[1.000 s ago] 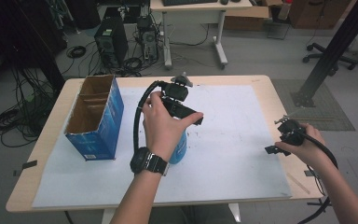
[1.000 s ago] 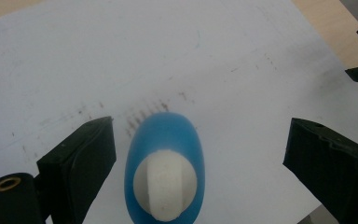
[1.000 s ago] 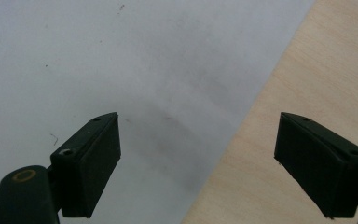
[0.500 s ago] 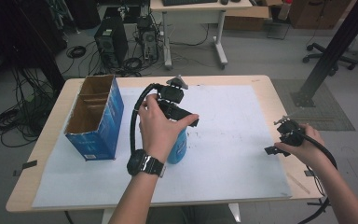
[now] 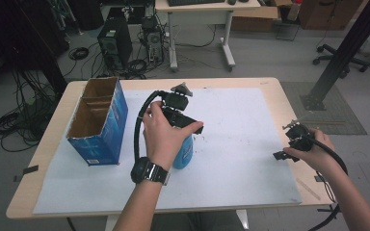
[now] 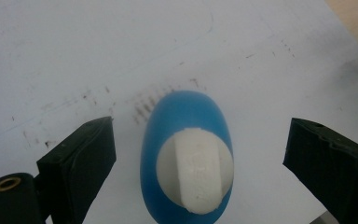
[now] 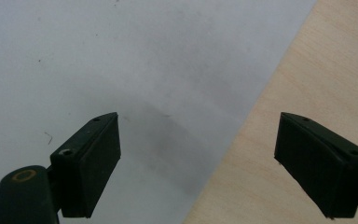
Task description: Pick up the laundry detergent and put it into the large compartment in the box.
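A blue bottle (image 5: 183, 153) with a white cap (image 6: 196, 176) stands upright on the white sheet (image 5: 241, 125), mostly hidden under my left hand in the high view. My left gripper (image 5: 184, 127) hovers straight above it. In the left gripper view the bottle (image 6: 186, 121) is seen from the top, with the left gripper (image 6: 200, 140) open and one jaw on either side, clear of it. My right gripper (image 5: 282, 153) rests low at the sheet's right edge. The right gripper (image 7: 198, 140) is open with nothing between its jaws.
An open blue cardboard box (image 5: 99, 120) with dividers stands at the table's left. Bare wooden table (image 5: 270, 84) borders the sheet, and the sheet's edge (image 7: 233, 154) runs under the right gripper. Computers, cables and a desk stand on the floor beyond.
My left gripper has drifted slightly to the left above the blue bottle. The bottle and the right gripper have stayed in place.
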Tool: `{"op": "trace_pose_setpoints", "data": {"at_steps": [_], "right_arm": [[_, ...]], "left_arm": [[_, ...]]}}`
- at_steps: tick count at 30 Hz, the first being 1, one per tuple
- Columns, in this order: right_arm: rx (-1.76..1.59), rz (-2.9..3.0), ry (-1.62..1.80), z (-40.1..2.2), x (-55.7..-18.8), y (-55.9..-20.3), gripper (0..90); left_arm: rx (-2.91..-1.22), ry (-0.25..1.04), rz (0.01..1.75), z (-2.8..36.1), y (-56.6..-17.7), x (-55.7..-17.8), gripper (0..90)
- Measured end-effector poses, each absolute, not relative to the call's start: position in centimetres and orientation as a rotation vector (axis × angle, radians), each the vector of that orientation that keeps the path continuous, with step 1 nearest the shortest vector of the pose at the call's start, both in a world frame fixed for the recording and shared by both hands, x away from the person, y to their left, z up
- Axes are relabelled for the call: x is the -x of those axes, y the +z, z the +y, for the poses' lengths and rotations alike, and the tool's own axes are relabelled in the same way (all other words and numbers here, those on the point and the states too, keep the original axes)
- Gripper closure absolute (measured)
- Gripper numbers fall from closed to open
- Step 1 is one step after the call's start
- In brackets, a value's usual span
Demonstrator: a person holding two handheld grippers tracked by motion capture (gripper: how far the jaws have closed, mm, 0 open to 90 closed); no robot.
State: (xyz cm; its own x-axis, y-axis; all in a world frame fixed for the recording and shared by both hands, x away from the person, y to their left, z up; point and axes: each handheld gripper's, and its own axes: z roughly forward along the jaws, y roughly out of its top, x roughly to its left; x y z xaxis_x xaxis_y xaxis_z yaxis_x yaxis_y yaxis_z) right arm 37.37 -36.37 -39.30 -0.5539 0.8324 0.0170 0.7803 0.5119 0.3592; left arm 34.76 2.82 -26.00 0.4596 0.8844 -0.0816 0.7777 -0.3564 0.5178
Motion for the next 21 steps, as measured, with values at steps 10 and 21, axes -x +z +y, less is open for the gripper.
{"op": "trace_pose_setpoints", "data": {"at_steps": [10, 21], "right_arm": [[-1.395, 2.595, 0.492, -36.4, -37.3, -39.5, 14.1], [-1.404, 2.596, 0.486, -36.5, -37.3, -39.7, 14.1]], "left_arm": [[-2.236, 0.285, 1.390, 2.8, -27.0, -34.8, 9.4], [-2.267, 0.285, 1.395, 2.6, -27.9, -34.9, 10.2]]}}
